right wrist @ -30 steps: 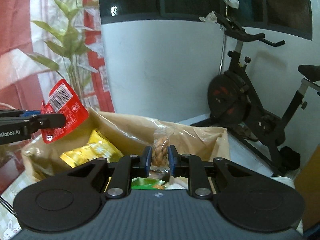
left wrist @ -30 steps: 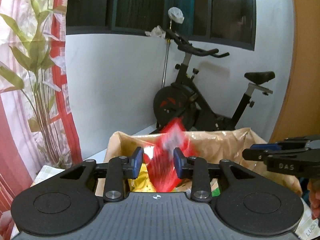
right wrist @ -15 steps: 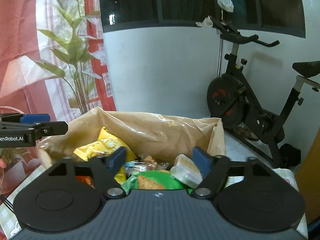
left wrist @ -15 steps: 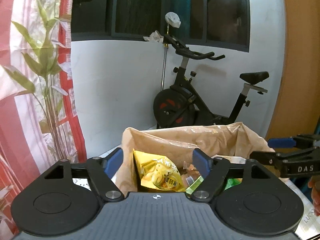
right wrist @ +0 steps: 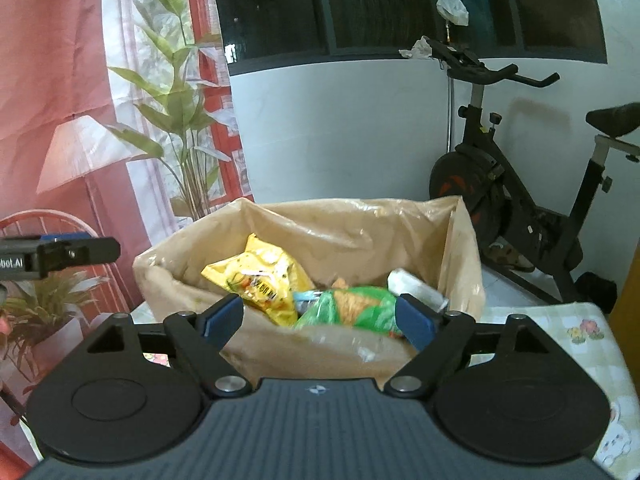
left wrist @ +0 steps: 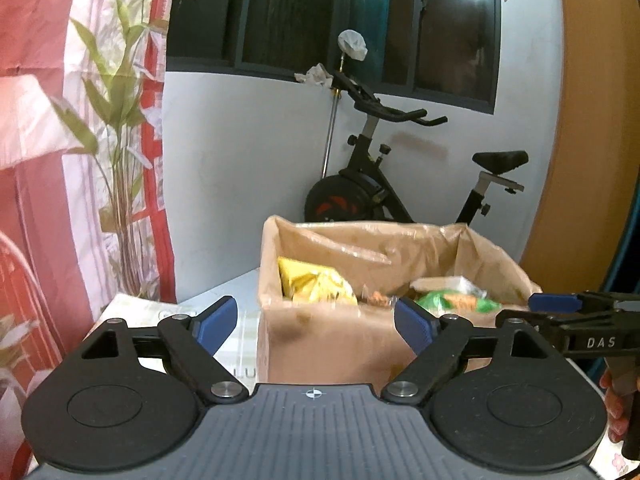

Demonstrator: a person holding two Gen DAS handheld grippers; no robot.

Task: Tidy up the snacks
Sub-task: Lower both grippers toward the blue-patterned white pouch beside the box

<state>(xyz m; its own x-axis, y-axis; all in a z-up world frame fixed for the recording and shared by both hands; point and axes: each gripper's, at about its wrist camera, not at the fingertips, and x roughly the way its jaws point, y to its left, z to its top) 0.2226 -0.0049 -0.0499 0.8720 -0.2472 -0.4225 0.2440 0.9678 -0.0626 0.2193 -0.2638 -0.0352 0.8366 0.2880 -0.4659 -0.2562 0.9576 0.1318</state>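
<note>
Standing just beyond both pairs of tongs is the paper-lined box [right wrist: 320, 344], the landmark here: the left gripper [left wrist: 316, 320] and the right gripper [right wrist: 320, 320] each hover in front of its near wall, jaws spreading wider and nothing between them. Inside the box lie the snacks: a yellow packet [right wrist: 260, 280] toward its left side, a green packet [right wrist: 352, 306] at its middle near the front wall, and a white wrapped block [right wrist: 416, 286] toward its right. A second ago the left gripper pinched a red packet above the box and the right one clasped a small clear bag of nuts; both have since let go, and the red packet is out of sight.
</note>
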